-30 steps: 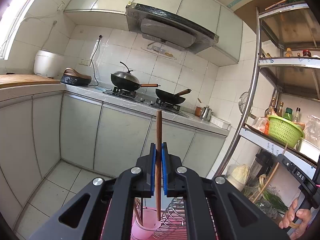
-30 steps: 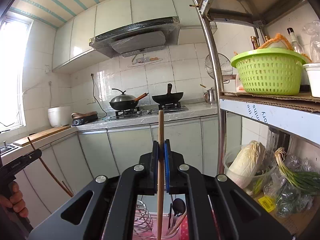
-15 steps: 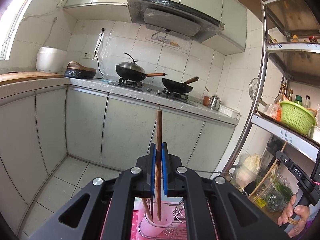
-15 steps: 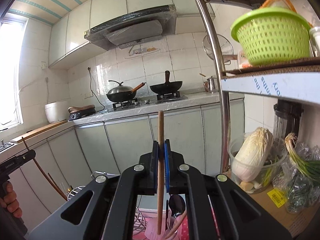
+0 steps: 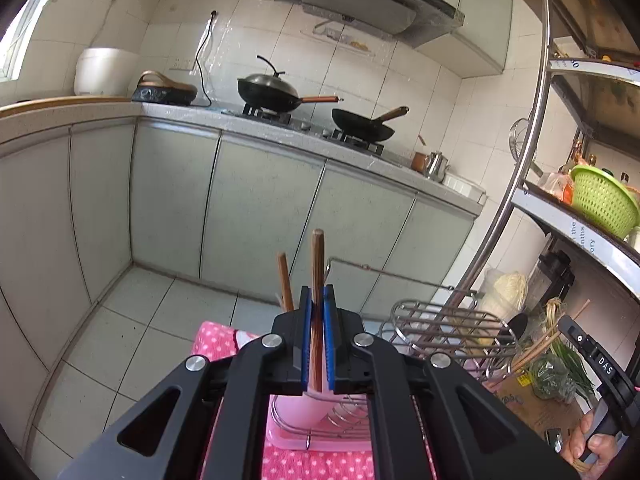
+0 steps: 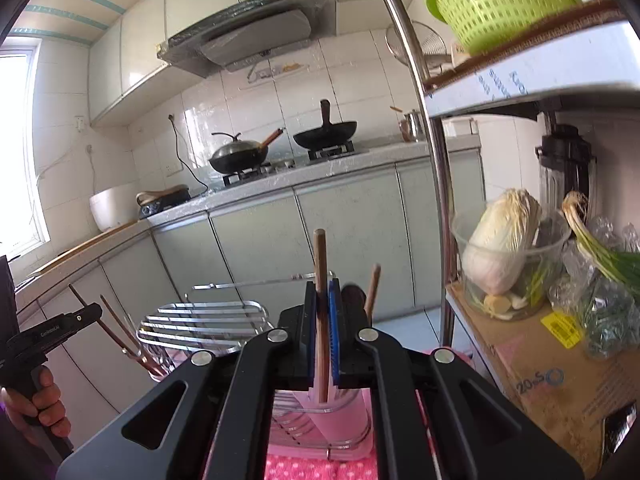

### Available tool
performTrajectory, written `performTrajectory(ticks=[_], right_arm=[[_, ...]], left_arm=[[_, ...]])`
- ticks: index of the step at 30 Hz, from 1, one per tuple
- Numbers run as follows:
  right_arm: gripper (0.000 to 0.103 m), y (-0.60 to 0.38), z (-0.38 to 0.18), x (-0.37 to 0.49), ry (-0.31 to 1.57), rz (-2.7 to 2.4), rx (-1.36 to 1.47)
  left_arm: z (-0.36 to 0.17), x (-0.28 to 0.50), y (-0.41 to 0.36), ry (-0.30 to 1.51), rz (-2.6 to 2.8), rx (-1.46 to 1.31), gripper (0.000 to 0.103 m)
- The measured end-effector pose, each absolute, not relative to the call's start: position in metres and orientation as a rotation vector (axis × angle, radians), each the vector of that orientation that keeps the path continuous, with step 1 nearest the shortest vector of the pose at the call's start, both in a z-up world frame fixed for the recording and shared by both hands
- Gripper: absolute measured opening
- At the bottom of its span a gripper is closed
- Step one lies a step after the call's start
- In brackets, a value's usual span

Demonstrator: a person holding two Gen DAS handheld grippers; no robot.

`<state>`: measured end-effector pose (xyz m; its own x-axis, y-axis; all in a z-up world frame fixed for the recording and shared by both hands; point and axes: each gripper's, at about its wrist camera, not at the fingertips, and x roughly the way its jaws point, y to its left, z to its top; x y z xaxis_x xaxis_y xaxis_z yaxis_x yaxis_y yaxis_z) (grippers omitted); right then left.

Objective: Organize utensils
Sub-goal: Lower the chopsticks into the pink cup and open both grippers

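A: Any writing you can read?

B: The handle of the other gripper carries "DAS" in white, seen from the left wrist. From the right wrist, the cardboard box (image 6: 560, 376) shows "20" and "S" with a ring mark, upside down, and a yellow barcode sticker. The shelf edge (image 6: 532, 76) has blue letters, too curved to read.

A: And the claws?

B: The left gripper (image 5: 316, 336) is clamped on a dark chopstick (image 5: 317, 264), upright between the blue pads (image 5: 306, 336). The right gripper (image 6: 322, 336) is pressed together on a paler chopstick (image 6: 321, 264), also upright.

A: Where do the sticks end?

B: Each lower end runs down toward a pink cup (image 5: 296, 400); I cannot tell whether it touches inside. A second stick (image 5: 285, 280) stands in the left one. The right-hand cup (image 6: 340, 420) holds another stick (image 6: 373, 286) and something dark.

A: What are they on?

B: A pink tray (image 5: 320, 442) with a wire rack (image 5: 448, 328), on a pink cloth with white dots (image 5: 216, 338).

A: The room?

B: A tiled kitchen: pale green cabinets (image 5: 256, 208), a speckled counter, two black woks (image 5: 272, 90) on a gas hob, a range hood (image 6: 248, 36), a white rice cooker (image 5: 106, 72). A steel shelf holds a green basket (image 6: 496, 0); below it sit a cabbage (image 6: 500, 240) in a clear tub and green onions (image 6: 600, 256).
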<state>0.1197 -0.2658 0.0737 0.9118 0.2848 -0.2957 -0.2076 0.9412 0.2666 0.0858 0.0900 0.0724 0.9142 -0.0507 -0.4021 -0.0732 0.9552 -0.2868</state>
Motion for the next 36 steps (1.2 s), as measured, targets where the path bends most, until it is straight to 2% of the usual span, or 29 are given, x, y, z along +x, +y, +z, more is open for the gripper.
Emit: performTrajectory(ticks=[7, 18, 20, 22, 33, 36], right_arm=[[0.006, -0.268, 0.046, 0.128, 0.4, 0.228, 0.251], [0.007, -0.266, 0.045, 0.137, 0.443, 0.229, 0.236], [0.017, -0.266, 0.044, 0.135, 0.455, 0.237, 0.242], [0.042, -0.266, 0.044, 0.132, 0.452, 0.243, 0.251], [0.058, -0.267, 0.055, 0.097, 0.415, 0.262, 0.233], [0.065, -0.265, 0.055, 0.085, 0.412, 0.278, 0.235]], left_arm=[[0.057, 0.097, 0.09, 0.449, 0.027, -0.293, 0.005], [0.056, 0.1, 0.092, 0.439, 0.046, -0.313, 0.008], [0.056, 0.097, 0.091, 0.435, 0.051, -0.305, 0.015], [0.059, 0.094, 0.09, 0.43, 0.048, -0.297, 0.029], [0.074, 0.065, 0.087, 0.391, 0.041, -0.293, 0.067], [0.075, 0.055, 0.083, 0.382, 0.035, -0.283, 0.071]])
